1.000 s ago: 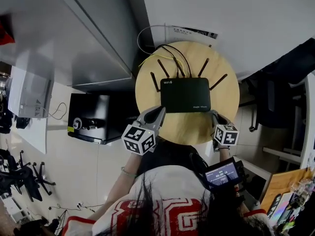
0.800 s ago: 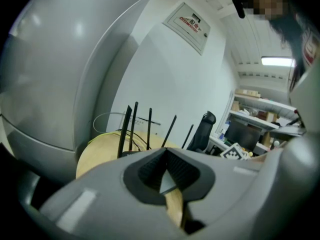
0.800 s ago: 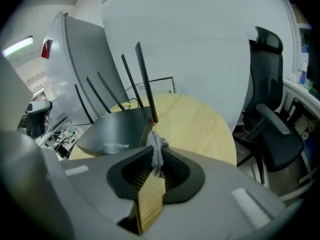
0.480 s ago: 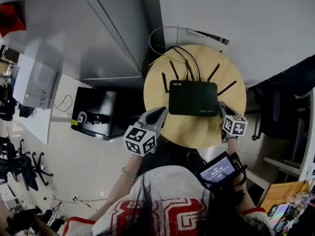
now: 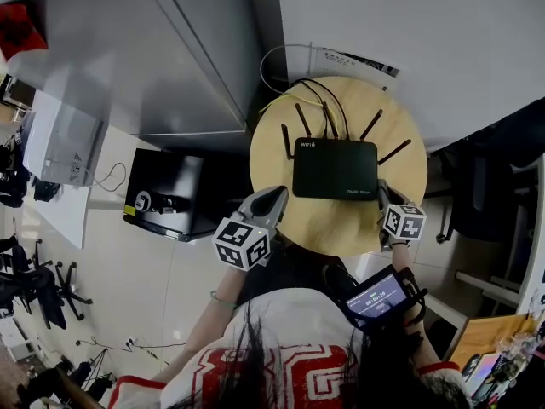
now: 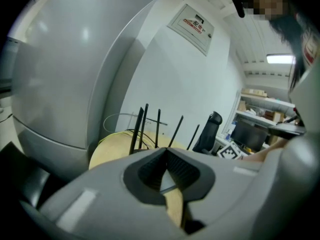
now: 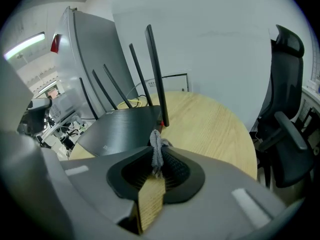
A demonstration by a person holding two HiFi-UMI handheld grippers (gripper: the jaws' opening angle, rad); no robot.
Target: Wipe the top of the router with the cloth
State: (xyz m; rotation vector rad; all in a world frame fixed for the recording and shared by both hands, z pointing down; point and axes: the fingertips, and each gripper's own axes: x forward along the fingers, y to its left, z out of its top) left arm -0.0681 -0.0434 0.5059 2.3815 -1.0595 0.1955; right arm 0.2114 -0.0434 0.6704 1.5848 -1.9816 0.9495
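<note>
Right tool [image 7: 158, 153] pinches limp grey cloth [image 7: 156, 145] by a bunched fold | black router [image 7: 122, 126] lies just ahead on round worktop [image 7: 210, 129]; looks light, may slide, antennas fragile | left tool [image 6: 166, 152] closed, empty, beside router's corner.

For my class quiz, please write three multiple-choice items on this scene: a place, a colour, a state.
1. The router stands on: A a shelf; B a sofa; C the round table.
2. The router is: A black; B white; C red.
3. The right gripper is: A open; B shut on the cloth; C shut on a pen.
Key: 1 C, wood shows around it; 2 A, its top is black; 3 B, grey cloth sits between its jaws.
</note>
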